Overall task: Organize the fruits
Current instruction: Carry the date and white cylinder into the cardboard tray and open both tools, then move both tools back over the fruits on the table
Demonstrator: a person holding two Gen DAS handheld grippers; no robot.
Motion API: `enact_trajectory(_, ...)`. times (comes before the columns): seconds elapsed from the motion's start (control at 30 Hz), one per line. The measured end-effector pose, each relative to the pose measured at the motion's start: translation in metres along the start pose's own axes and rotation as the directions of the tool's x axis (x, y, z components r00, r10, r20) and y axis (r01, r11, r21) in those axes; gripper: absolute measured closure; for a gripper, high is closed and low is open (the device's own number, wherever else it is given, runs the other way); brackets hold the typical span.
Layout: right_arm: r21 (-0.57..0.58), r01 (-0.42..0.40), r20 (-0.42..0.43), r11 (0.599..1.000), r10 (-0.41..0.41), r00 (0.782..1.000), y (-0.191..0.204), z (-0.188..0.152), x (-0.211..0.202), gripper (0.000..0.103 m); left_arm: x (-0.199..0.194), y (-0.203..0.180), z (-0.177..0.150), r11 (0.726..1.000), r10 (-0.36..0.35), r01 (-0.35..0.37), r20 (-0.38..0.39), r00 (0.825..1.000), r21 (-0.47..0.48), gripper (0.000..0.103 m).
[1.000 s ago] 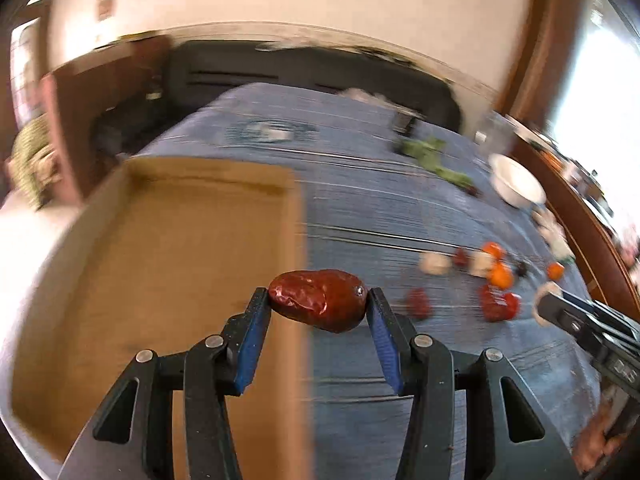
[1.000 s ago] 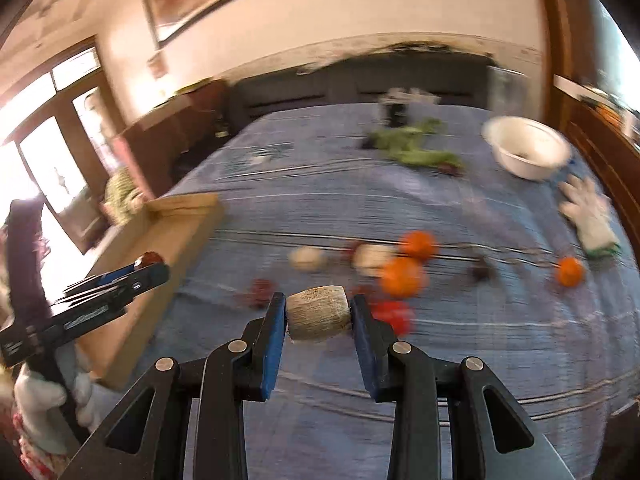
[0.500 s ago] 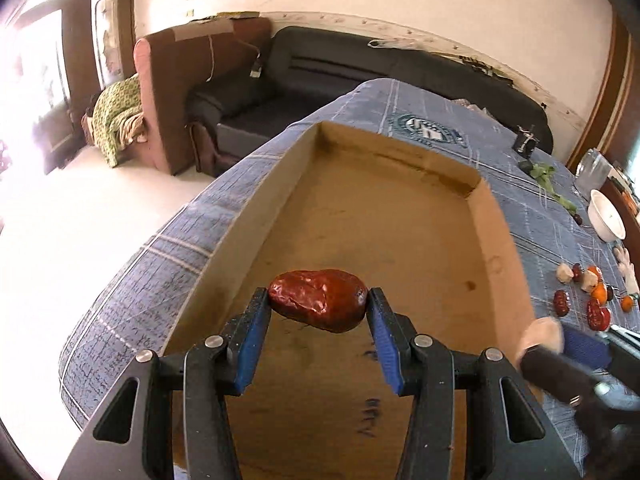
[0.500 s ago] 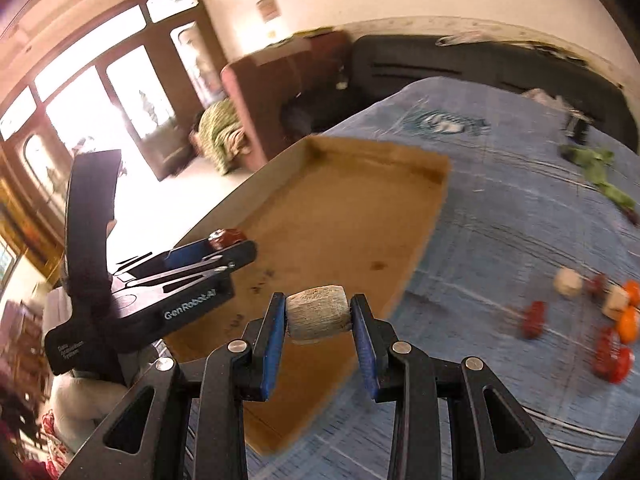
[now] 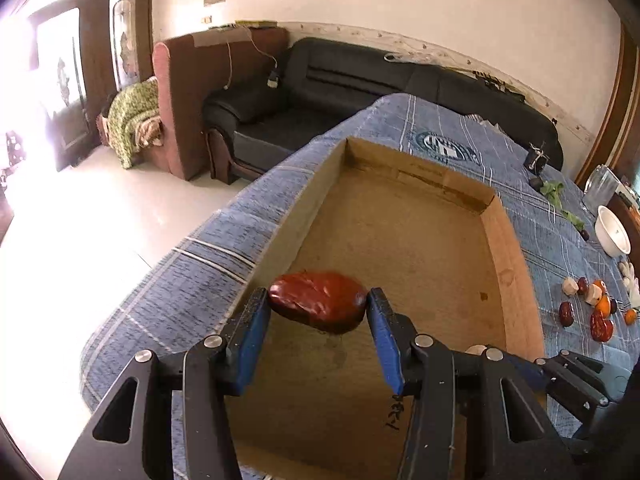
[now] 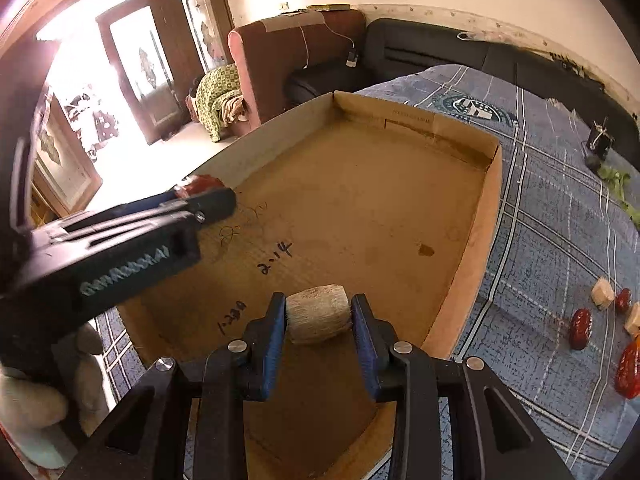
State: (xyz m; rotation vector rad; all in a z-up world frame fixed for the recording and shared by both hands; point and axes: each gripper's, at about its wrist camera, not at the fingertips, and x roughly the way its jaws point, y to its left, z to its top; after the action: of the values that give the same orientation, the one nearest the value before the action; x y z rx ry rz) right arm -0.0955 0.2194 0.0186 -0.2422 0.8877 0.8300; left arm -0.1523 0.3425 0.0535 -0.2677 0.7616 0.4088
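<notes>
Left wrist view, frame centre: left tongs (image 5: 318, 308) gripping red date (image 5: 318, 306), right tongs (image 6: 319, 314) gripping pale chunk (image 6: 318, 312), poised over cardboard tray (image 5: 516, 280) for dropping in.

Ahead of me, across the upper middle of my left view, a black leather sofa (image 5: 360, 92) runs along the cream wall (image 5: 400, 4). To its left I see a reddish-brown armchair (image 5: 192, 92) with a white cable (image 5: 256, 50) hanging over its back, and a green patterned cloth (image 5: 128, 120) heaped beside it at the left. Glazed wooden doors (image 6: 156, 72) glare bright in the upper left of my right view. A blue checked cloth (image 5: 180, 292) covers the table, bearing a round printed emblem (image 5: 446, 148). At the right edge sit a white bowl (image 5: 612, 232), green leaves (image 5: 554, 192), and a small black object (image 5: 536, 160).
</notes>
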Motion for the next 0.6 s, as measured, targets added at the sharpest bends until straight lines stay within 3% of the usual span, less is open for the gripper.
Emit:
enact_trajectory(0.2,-0.015,-0.01,0.042,1.0,0.011,0.999,0.005,-0.003,-0.018,0.063,-0.024,-0.004,0.004,0.998,0.051,-0.053,0.07,0.996,0.019,0.045)
enact_trajectory(0.33,-0.016,0.001,0.12,1.0,0.001,0.993,0.003,-0.004,-0.048,0.044,-0.036,-0.012,0.006,0.998,0.056,-0.059,0.091,0.994,0.029,0.043)
enact_trajectory(0.6,0.046,0.053,0.218,0.997,-0.062,0.974,-0.027,-0.025,-0.102,0.025,-0.057,-0.049,0.001,0.994,0.026,-0.038,0.124,0.992,0.1,0.036)
